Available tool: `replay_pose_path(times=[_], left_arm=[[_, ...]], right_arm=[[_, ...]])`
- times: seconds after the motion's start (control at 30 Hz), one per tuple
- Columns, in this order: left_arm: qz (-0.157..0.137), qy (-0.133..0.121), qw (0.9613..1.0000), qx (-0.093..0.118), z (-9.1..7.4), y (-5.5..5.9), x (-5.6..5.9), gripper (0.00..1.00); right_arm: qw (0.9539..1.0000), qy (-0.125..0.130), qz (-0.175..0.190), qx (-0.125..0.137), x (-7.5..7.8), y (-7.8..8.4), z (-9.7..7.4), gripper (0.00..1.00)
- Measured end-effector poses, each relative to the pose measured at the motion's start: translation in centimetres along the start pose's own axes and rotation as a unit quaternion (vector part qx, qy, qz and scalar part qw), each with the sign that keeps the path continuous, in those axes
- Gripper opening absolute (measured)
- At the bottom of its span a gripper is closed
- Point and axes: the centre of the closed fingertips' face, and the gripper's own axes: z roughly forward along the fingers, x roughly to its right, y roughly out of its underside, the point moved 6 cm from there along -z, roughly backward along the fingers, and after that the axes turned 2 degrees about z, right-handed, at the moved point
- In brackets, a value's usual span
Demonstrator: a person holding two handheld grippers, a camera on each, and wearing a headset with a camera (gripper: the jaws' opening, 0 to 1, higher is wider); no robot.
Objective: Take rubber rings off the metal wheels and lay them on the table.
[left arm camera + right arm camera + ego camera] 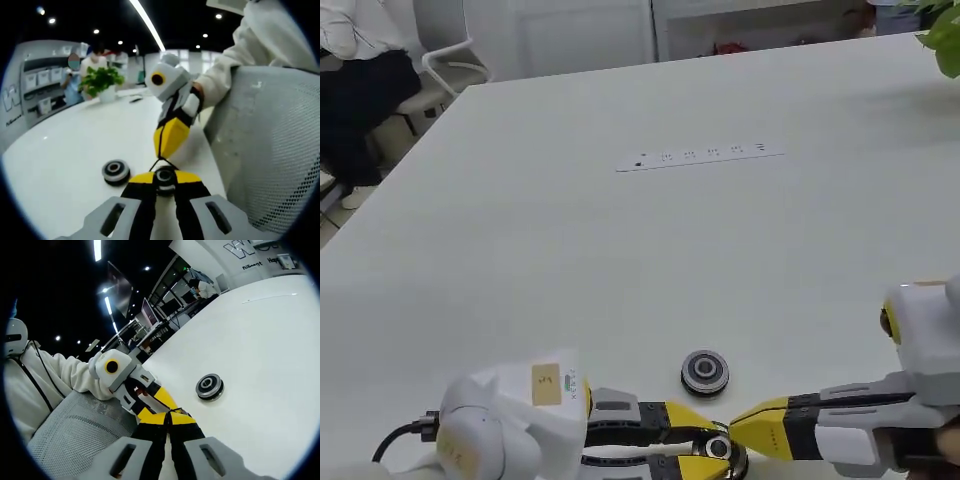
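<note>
Both claws meet at the near edge of the table [620, 260], close to my body. My left claw [164, 176] reaches in from the left and is clenched on a metal wheel [165, 174], one yellow jaw on each side of it. The wheel lies flat between the jaws, its hub facing up.

My right claw [740, 433] comes in from the right, tip to tip with the left one. Its jaws are pressed together, pinching a thin black ring [159, 159]. In the left gripper view the ring shows as a fine dark strand, pulled taut from the right claw's tip to the rim of the held wheel. How much of the ring sits on the wheel I cannot tell.

A second wheel [705, 371] lies flat on the table, just beyond the two claws and apart from both. It has a dark band round a shiny hub, and neither claw touches it.

Far out on the table, well apart from the work, a white power strip [700, 157] lies flat. A green plant [100, 79] stands at the table's far right. A grey mesh chair back [270, 150] is behind me, and my white sleeve [250, 45] runs along it to the right claw.
</note>
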Motion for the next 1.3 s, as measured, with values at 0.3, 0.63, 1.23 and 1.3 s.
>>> replay_pose_path(times=[0.3, 0.63, 1.23, 1.3], left_arm=[[-0.004, -0.001, 1.0, -0.002, 0.0, 0.0, 0.0, 0.14], [-0.006, 0.003, 0.9993, -0.037, -0.5, -0.2, -0.2, 0.15], [-0.032, 0.002, 0.9992, -0.026, -4.2, -2.3, -0.4, 0.45], [-0.032, -0.005, 0.9993, -0.021, -4.8, -2.5, -0.4, 0.46]], right_arm=[[0.9997, 0.018, -0.009, -0.01, 0.6, 0.3, 0.1, 0.0], [0.9995, 0.022, -0.012, -0.02, 0.7, 0.6, 0.1, 0.0], [0.9995, 0.016, -0.021, -0.019, -0.2, 0.1, -0.2, 0.0], [0.9995, 0.014, -0.023, -0.018, -0.4, 0.0, -0.2, 0.0]])
